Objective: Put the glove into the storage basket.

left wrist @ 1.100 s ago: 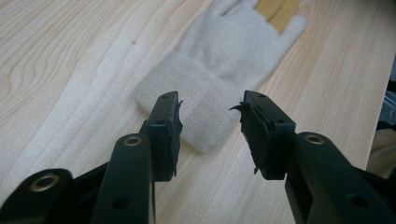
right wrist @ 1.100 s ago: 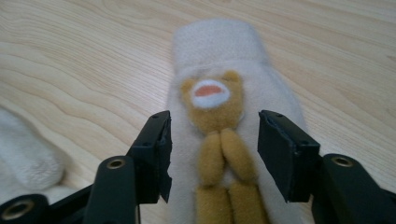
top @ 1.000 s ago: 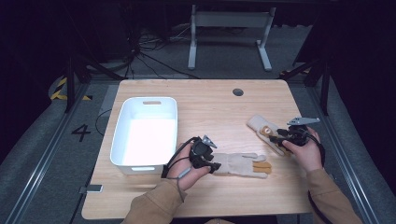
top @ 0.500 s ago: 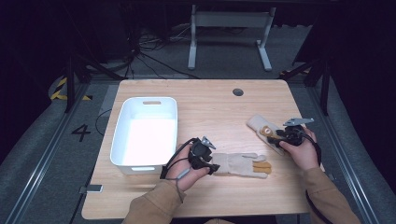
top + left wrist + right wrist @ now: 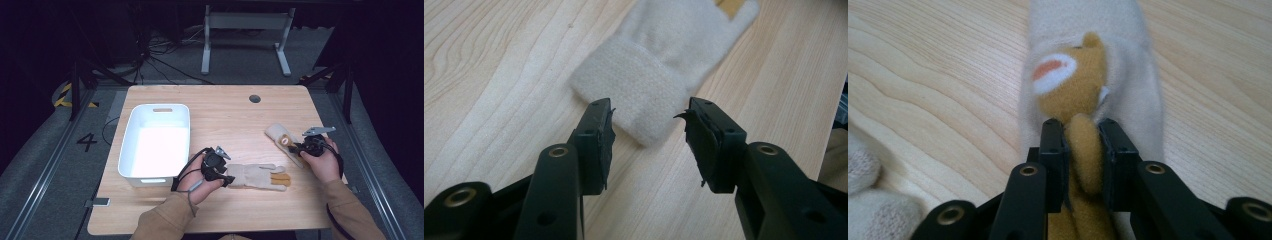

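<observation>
High view, right gripper (image 5: 299,148): its fingers have just been closing and now pinch the tan part of the far glove (image 5: 280,140), which lies at 3 o'clock on the counter (image 5: 230,115).
High view, left gripper (image 5: 225,179): at the cuff of the near glove (image 5: 260,176), at 6 o'clock on the counter; the white bin (image 5: 131,150) stands at 9 o'clock.
Left gripper view: fingers (image 5: 596,142) half spread; the glove cuff (image 5: 634,95) lies just past them, at 12 o'clock, not pinched.
Right gripper view: fingers (image 5: 1053,150) pressed on a tan plush strip (image 5: 1083,150) of the glove (image 5: 1143,100).
Meaning: the far glove seems ready to be lifted; the near one is not yet gripped.
Against the earlier frame: both hands and both gloves lie in the same places; only the right fingers differ.
</observation>
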Demonstrator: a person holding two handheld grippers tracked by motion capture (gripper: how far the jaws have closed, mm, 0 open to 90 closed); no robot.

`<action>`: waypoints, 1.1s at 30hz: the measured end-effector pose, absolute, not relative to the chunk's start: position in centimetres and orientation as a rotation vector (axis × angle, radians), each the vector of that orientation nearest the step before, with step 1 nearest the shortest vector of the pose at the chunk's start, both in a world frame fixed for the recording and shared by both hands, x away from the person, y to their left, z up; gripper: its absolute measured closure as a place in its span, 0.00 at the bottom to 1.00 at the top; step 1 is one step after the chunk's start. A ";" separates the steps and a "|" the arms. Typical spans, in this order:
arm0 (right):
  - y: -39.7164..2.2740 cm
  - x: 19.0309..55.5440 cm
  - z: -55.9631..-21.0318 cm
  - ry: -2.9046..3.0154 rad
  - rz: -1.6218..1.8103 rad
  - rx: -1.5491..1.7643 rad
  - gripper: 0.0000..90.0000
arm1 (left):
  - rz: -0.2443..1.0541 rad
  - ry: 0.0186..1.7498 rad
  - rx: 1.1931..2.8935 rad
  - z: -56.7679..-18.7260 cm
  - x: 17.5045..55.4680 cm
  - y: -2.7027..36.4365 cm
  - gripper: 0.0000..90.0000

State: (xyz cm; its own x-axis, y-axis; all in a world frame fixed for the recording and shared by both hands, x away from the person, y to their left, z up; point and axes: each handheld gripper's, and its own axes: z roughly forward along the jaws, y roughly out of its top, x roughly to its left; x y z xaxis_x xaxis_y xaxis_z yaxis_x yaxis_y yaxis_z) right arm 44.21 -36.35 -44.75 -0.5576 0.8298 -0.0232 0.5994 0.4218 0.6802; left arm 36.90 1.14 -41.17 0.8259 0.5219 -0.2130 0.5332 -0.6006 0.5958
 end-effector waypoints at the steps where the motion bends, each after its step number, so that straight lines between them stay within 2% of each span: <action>1: -36.4 44.2 -44.7 2.322 0.896 1.225 0.84 | -0.022 0.768 2.332 -41.2 36.9 1.2 0.60; 22: -36.7 41.6 -40.1 2.288 1.046 1.133 0.85 | -0.072 0.764 2.338 -40.5 37.1 0.8 0.61; 33: -35.1 39.2 -38.2 2.371 1.118 1.017 0.85 | -0.035 0.733 2.324 -39.6 37.7 0.3 0.61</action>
State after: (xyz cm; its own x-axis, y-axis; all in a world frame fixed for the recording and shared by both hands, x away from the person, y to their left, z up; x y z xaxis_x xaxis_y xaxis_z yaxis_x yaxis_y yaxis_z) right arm 39.23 -35.08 -38.21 -0.6913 0.7225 0.0067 0.4646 0.4375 0.7699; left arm 37.67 0.26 -39.64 0.8404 0.4959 -0.2186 0.5143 -0.6029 0.6099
